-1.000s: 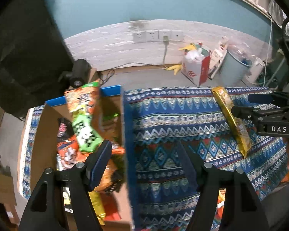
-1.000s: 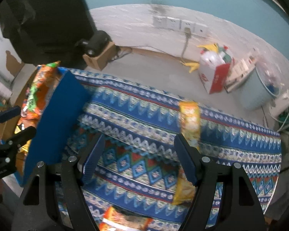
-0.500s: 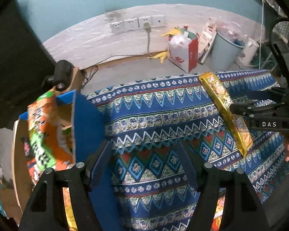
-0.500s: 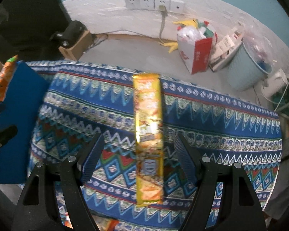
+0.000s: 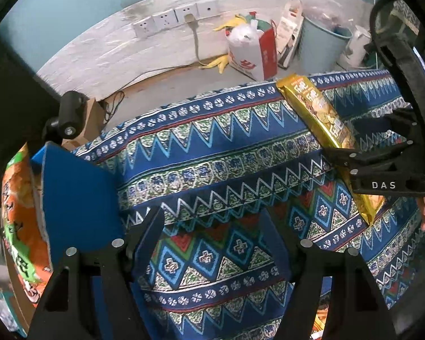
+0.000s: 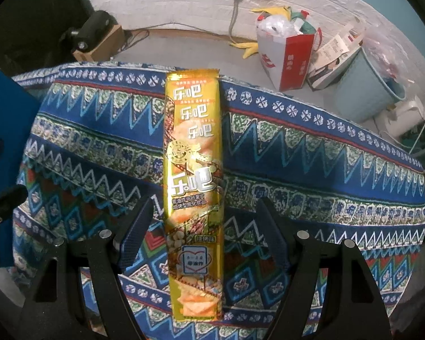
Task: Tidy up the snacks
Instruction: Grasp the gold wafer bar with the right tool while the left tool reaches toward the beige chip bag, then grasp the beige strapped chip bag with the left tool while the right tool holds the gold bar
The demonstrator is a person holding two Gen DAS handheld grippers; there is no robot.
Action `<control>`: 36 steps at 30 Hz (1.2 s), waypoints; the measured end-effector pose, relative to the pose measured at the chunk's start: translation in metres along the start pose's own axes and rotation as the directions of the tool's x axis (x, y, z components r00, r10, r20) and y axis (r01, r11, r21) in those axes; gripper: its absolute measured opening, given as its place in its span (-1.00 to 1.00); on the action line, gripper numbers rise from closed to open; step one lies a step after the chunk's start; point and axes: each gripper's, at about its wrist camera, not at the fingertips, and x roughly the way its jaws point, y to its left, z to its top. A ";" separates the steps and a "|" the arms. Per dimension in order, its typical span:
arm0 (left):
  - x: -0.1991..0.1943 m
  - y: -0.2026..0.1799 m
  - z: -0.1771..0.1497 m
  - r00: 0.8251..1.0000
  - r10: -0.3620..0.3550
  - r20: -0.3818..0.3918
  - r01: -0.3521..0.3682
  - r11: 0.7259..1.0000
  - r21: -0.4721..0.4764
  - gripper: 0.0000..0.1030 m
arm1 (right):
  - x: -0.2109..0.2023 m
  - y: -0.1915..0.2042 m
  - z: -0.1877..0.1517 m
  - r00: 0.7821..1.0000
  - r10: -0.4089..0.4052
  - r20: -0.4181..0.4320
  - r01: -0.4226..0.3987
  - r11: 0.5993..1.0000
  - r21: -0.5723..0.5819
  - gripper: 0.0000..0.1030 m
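- Gold snack pack (image 6: 194, 195) flat on the patterned cloth (image 6: 311, 175) covering the bench, one short end at the far edge, the other toward the near edge.
- Right gripper (image 6: 204, 232) directly above the pack, jaws released and spread, one on each long side, neither touching the wrapper.
- Long axis running straight away between the two fingers, so jaw closing line square across the narrow width: well set for a pinch at roughly the near third.
- Seen from the left wrist camera: same gold snack pack (image 5: 320, 116) lying diagonally off to the right, right gripper (image 5: 362, 153) over its nearer part.
- Left gripper (image 5: 212, 226) well apart from the pack, jaws released, nothing but cloth between them.
- Right hand clearly the nearer; probably the one to lower and close.
- Blue box flap (image 5: 76, 198) and orange-green snack bag (image 5: 17, 221) at the left edge, likely the destination side.
- Risk, as a guess: slippery foil, possible slide or buckle if pinched off centre.
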 end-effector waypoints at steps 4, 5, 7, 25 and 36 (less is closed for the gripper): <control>0.005 -0.006 -0.001 1.000 -0.009 -0.010 0.009 1.000 0.018 0.40 | 0.009 -0.001 -0.002 1.000 -0.008 -0.007 0.008 1.000 -0.010 0.44; 0.005 -0.007 -0.001 1.000 -0.010 -0.012 0.010 1.000 0.023 0.39 | 0.011 -0.001 -0.003 1.000 -0.010 -0.005 0.010 1.000 -0.015 0.43; 0.006 -0.010 -0.003 1.000 -0.011 -0.012 0.012 0.999 0.035 0.39 | 0.013 -0.001 -0.004 1.000 -0.013 0.006 0.013 1.000 -0.018 0.43; -0.014 -0.038 -0.029 0.995 -0.099 0.001 0.099 0.988 0.115 0.47 | -0.011 0.006 -0.034 1.000 0.004 0.011 -0.003 0.999 -0.036 -0.43; -0.038 -0.080 -0.073 0.963 -0.265 -0.040 0.266 0.928 0.262 0.50 | -0.057 -0.009 -0.075 0.999 0.041 0.020 -0.042 0.998 0.040 -0.43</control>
